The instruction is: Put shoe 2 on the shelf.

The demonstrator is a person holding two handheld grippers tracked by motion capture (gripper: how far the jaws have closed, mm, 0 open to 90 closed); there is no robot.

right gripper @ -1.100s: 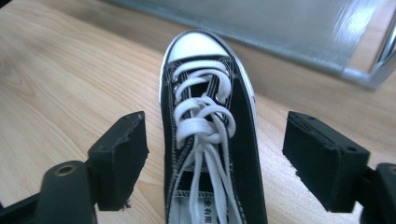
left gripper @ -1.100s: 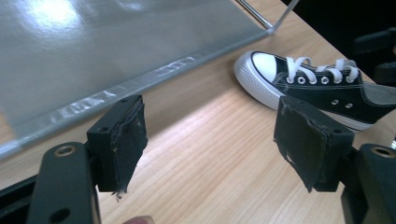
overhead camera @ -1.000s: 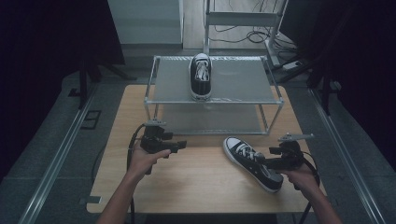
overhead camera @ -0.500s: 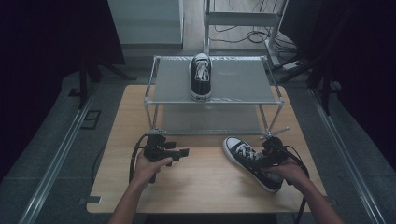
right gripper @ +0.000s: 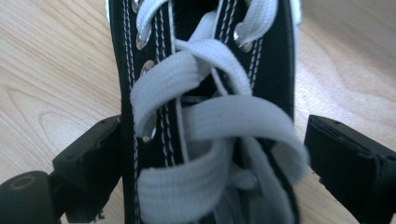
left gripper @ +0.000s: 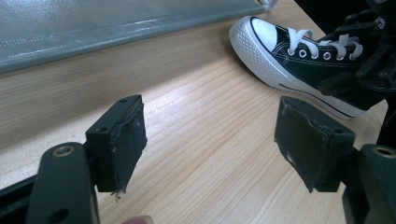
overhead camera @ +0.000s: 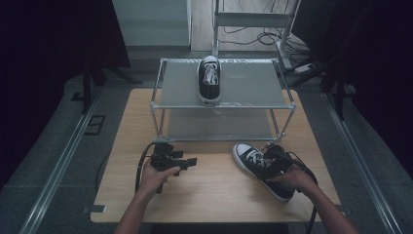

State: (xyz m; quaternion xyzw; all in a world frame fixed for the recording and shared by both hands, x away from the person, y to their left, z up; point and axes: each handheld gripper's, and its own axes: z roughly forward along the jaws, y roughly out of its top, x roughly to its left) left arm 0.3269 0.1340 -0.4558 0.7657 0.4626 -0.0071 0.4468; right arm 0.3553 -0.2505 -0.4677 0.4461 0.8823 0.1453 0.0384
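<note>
Shoe (overhead camera: 261, 168) lies on the table (overhead camera: 214, 195) between the right gripper's (overhead camera: 267, 165) just-widened jaws, one pad clear of it. Left gripper (overhead camera: 187, 162) rests nearby, jaws apart, empty.

Sneaker (right gripper: 205, 116) heel and toe beyond right gripper view's edges.

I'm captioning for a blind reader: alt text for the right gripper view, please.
A black sneaker with white laces lies between the right gripper's open jaws, on a wooden table. The right jaw stands clear of it.
</note>
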